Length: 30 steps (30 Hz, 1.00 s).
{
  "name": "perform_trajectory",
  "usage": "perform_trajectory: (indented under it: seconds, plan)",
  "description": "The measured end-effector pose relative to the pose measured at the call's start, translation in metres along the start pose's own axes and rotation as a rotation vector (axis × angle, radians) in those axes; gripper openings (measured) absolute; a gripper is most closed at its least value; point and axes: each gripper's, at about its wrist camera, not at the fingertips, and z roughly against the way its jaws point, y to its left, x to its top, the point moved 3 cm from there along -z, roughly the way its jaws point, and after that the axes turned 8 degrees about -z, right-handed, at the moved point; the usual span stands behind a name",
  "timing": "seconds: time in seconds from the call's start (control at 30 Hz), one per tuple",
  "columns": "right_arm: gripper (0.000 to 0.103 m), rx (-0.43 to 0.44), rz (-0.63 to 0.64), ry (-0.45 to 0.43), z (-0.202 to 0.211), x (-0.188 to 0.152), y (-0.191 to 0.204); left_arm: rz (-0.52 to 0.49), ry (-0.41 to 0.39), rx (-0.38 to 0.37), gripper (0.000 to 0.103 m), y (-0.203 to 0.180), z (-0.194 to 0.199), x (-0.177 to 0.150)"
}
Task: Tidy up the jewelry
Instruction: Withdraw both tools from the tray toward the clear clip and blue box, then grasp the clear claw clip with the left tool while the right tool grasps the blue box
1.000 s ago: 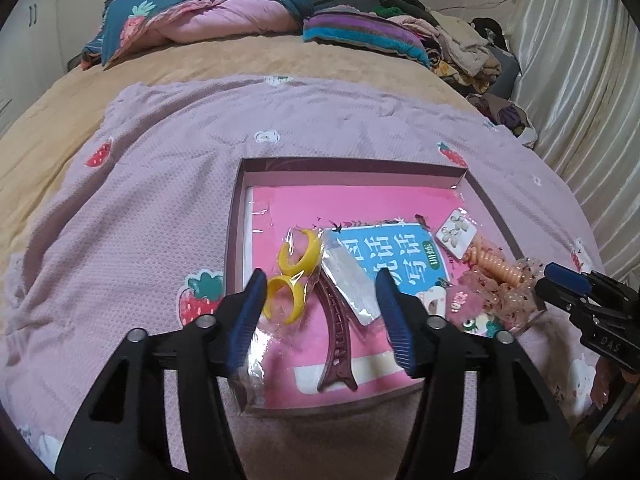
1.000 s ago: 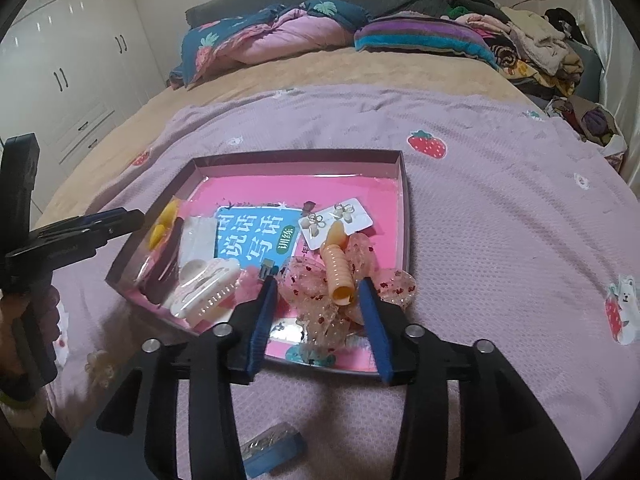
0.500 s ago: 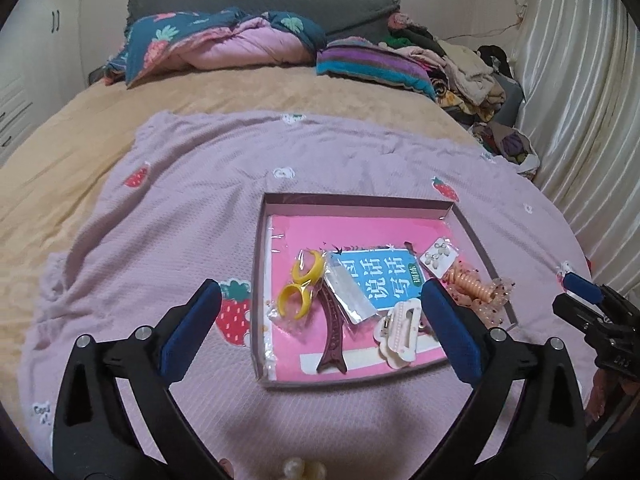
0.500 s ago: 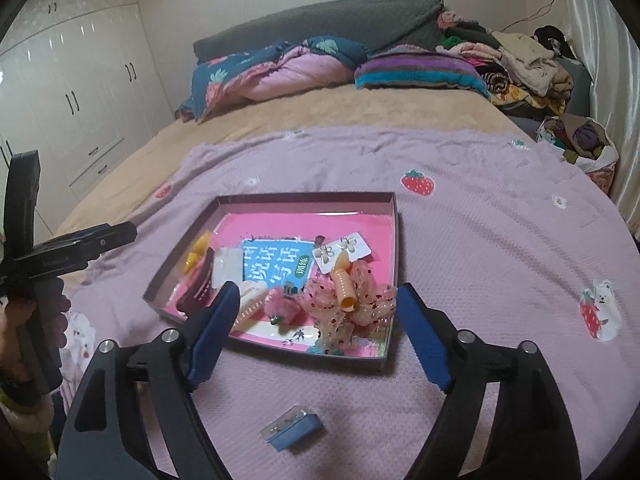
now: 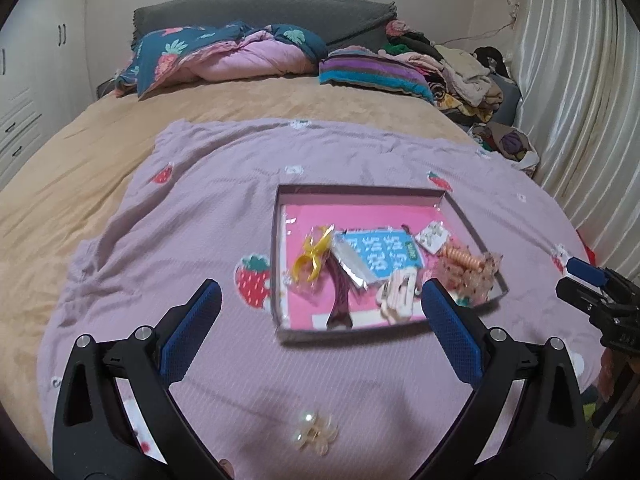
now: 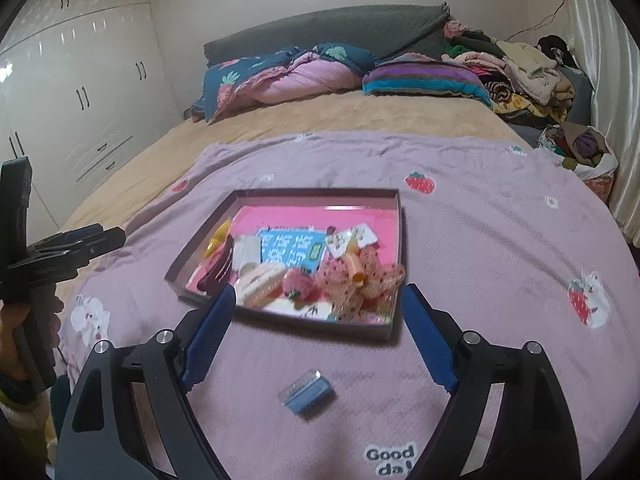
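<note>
Both grippers have pulled back and up from the tray point(image 5: 472, 232) since a second ago, and their jaws have just been opening with nothing between them. Now the left gripper point(image 5: 320, 320) hangs tilted downward over the lilac blanket point(image 5: 192, 216), blue pads spread wide, its right pad overlapping the tray's near edge in the picture. Likewise angled down, the right gripper point(image 6: 316, 332) has its jaws wide apart and empty, framing the tray's near edge.

On the blanket, toward the bed's foot, the tray holds the jewelry: a yellow clip point(image 5: 314, 256) and a dark claw clip point(image 5: 340, 292) at its left side, a cream clip point(image 5: 400, 294) by the near edge, an orange spiral tie point(image 6: 354, 264) on a dotted bow point(image 6: 352, 292) in the near right corner, an earring card point(image 6: 352, 238) behind them.

Outside the tray, a pearly piece point(image 5: 314, 436), probably a hair clip though blurred, lies on the blanket near the left gripper, and a small blue case point(image 6: 308, 392) lies just before the right one. A hand point(image 6: 24, 344) grips the left gripper's handle at the left edge of the right view.
</note>
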Motion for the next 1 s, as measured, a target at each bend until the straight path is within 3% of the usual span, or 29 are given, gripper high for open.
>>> perform_trajectory:
  seconds: [0.33,0.73,0.83,0.93,1.0]
  plan:
    - [0.084,0.002,0.010,0.098,-0.020,-0.043,0.010,0.009,0.064,0.007,0.093,0.005,-0.002,-0.044]
    - [0.084,-0.015,-0.016,0.210,-0.054,-0.083,0.008,-0.018,0.183,-0.043,0.091,-0.008,-0.022,-0.108]
    - [0.084,-0.022,-0.037,0.237,-0.063,-0.089,0.004,-0.026,0.202,-0.060,0.083,-0.012,-0.030,-0.118]
    - [0.084,-0.026,-0.069,0.255,-0.069,-0.094,-0.001,-0.049,0.220,-0.060,0.063,-0.018,-0.039,-0.125]
    - [0.083,-0.023,-0.091,0.268,-0.075,-0.096,-0.003,-0.055,0.237,-0.068,0.041,-0.021,-0.045,-0.129]
